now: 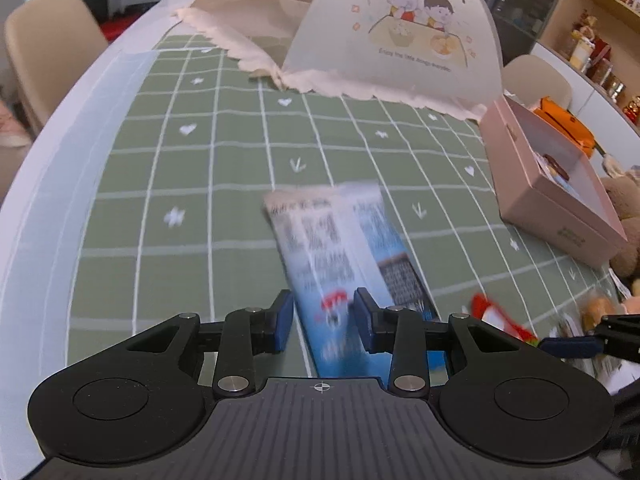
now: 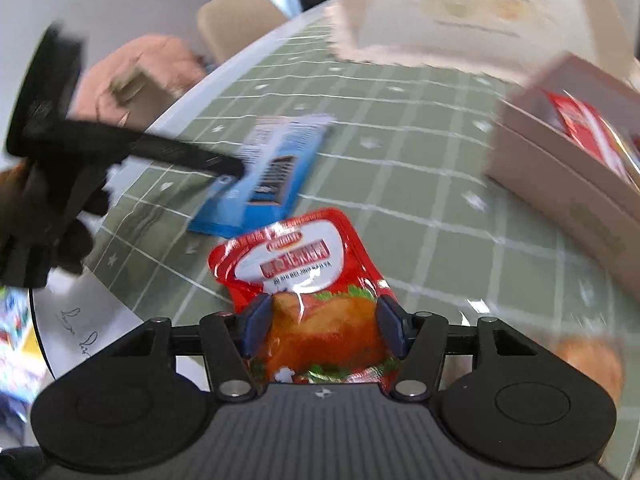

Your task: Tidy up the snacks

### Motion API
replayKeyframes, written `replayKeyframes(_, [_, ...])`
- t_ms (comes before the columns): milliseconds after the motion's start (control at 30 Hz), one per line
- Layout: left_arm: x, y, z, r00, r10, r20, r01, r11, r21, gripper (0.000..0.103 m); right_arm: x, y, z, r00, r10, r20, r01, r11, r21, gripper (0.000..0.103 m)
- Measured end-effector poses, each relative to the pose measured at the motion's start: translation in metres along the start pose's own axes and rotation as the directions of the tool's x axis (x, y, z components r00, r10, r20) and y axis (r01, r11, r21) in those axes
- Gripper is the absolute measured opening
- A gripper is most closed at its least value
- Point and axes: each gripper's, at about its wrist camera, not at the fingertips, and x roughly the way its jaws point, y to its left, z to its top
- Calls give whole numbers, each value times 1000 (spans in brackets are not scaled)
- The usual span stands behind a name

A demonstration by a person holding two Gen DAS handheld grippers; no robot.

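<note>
Left tool [image 1: 323, 322]: the two blue pads sit on either side of the blue snack packet [image 1: 344, 264] and press against its near end, so the tool grips the packet. The packet extends forward from the pads, tilted away and slightly left, above the green checked surface [image 1: 180, 168]. The right wrist view shows the same packet [image 2: 276, 172] with a black finger of the left tool lying across it; motion blur prevents telling whether its far end touches the surface.

Right tool [image 2: 322, 326]: both blue pads clamp the sides of the red snack pouch [image 2: 304, 280], which bulges between them. The pouch points forward, its white label uppermost, just beside the near end of the blue packet.

Pink box [image 1: 552, 184]: open, resting on the surface to the right of both tools, with an orange package [image 1: 564, 124] and other items inside. A red package [image 2: 588, 136] shows in it from the right wrist view.

Food cover [image 1: 400, 36]: white, with a cartoon print and lace hem, standing at the far side of the surface
</note>
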Motion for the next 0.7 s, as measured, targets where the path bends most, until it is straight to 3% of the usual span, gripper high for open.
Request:
replayKeyframes(100, [-20,-9,-13,1000,5,5,-5,999,-36,35,-6,-8,-12,1000,2,1,-2,999,39,52])
replayKeyframes(233, [-36,-23,-31,988,-155,-28,150,980,-131,36,-12,4,-26,1000,-24,12,24,999,-30,51])
replayKeyframes(333, [-29,-39,-46,970,-234,-71,216,956,-200,36,-15,7,-30,999,-44,24,45,998,-49,51])
replayKeyframes(533, [-2,-62,-49,964,-264,-34,246,932,-268,36,-42,-1,-38,987,-129,94,134,990,-54,50])
replayKeyframes(633, [13,-76,-39,961,-277,-24,264,935,-238,39,-40,-12,-39,980,-181,81,184,982,-34,50])
replayKeyframes(700, [23,-88,-33,955,-297,-20,287,935,-210,39,-38,-18,-39,978,-197,65,199,980,-14,44])
